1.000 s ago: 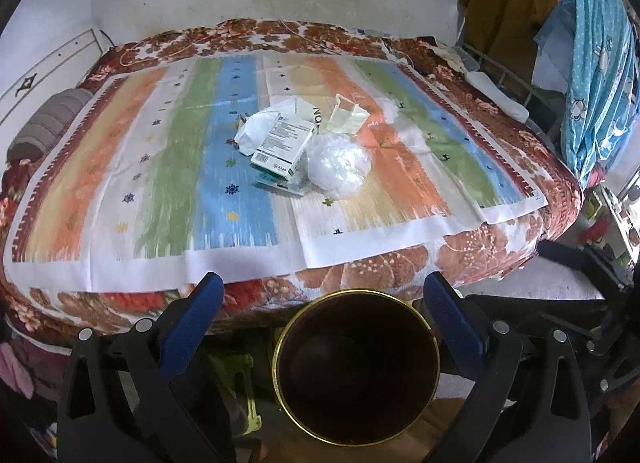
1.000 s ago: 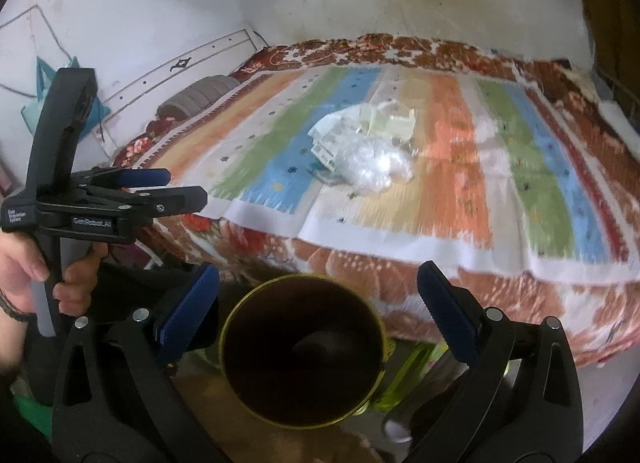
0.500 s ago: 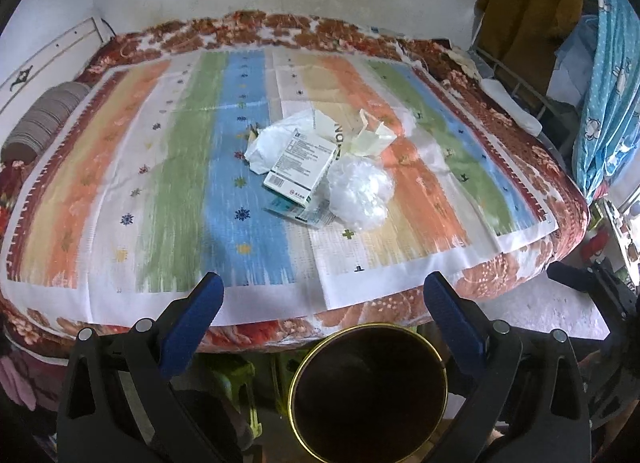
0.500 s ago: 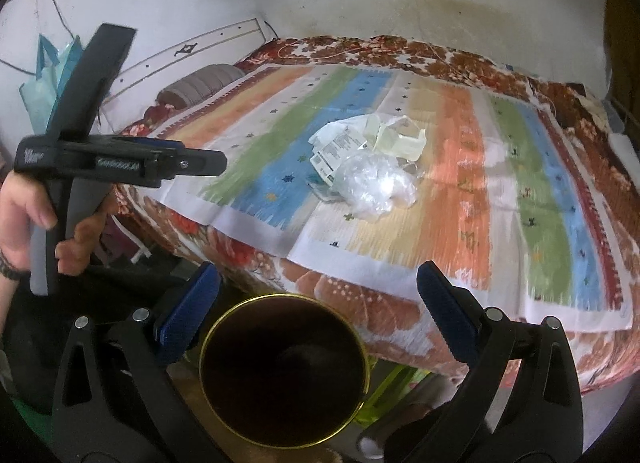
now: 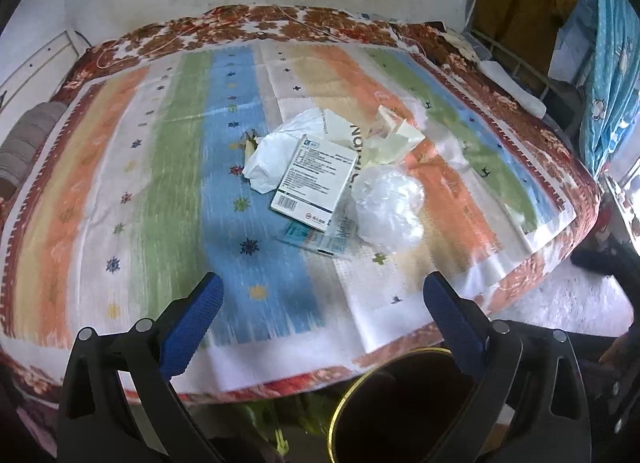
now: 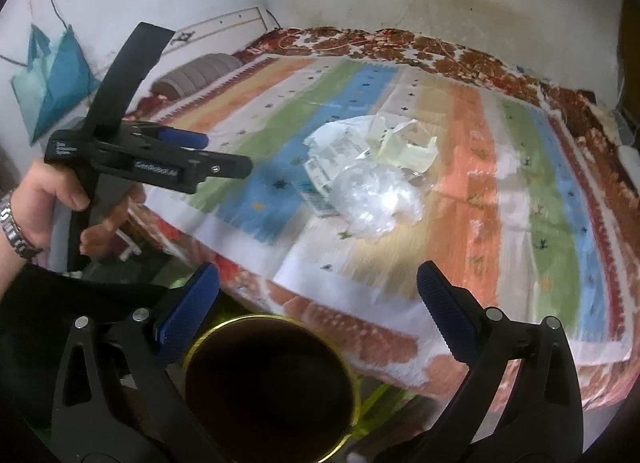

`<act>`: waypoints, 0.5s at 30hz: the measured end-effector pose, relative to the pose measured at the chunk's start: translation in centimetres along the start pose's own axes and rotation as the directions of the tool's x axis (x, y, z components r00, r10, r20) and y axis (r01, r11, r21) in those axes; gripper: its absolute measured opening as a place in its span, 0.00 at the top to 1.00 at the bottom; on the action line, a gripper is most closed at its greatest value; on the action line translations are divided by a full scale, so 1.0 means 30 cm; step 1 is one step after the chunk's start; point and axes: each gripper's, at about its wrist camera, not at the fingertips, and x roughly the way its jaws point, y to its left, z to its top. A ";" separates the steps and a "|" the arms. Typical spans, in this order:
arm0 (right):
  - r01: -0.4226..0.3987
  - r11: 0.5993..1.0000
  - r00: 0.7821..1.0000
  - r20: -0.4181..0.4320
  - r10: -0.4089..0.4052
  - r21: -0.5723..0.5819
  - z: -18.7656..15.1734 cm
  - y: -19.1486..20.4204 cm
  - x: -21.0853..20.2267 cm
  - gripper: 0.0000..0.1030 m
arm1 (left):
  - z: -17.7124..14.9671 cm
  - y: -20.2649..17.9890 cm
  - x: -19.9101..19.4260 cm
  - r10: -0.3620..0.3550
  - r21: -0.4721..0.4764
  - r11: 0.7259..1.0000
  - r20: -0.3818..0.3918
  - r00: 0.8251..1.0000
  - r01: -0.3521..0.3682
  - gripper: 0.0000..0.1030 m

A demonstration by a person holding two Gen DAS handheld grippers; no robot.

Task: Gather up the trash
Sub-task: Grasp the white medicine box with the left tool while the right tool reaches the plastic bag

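Both our grippers released above the bed's edge

Our left gripper (image 5: pixel 318 305) and right gripper (image 6: pixel 318 295) hang with fingers spread wide, grasping nothing. The trash pile (image 5: pixel 340 179) lies mid-bed on the striped bedspread (image 5: pixel 160 183), well apart from the gold-rimmed bin (image 6: pixel 270 387) below the bed's edge.
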 end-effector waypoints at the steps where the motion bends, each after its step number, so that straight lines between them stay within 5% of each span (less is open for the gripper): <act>1: 0.005 1.000 1.000 -0.003 -0.005 -0.002 0.007 -0.009 0.014 0.09 | 0.002 0.013 0.022 -0.007 0.004 1.000 -0.004 1.000 0.007 0.06; 15: -0.001 1.000 0.998 -0.055 0.000 -0.017 0.055 -0.071 0.212 0.09 | 0.037 0.041 0.150 -0.015 0.065 0.998 -0.015 1.000 0.016 0.06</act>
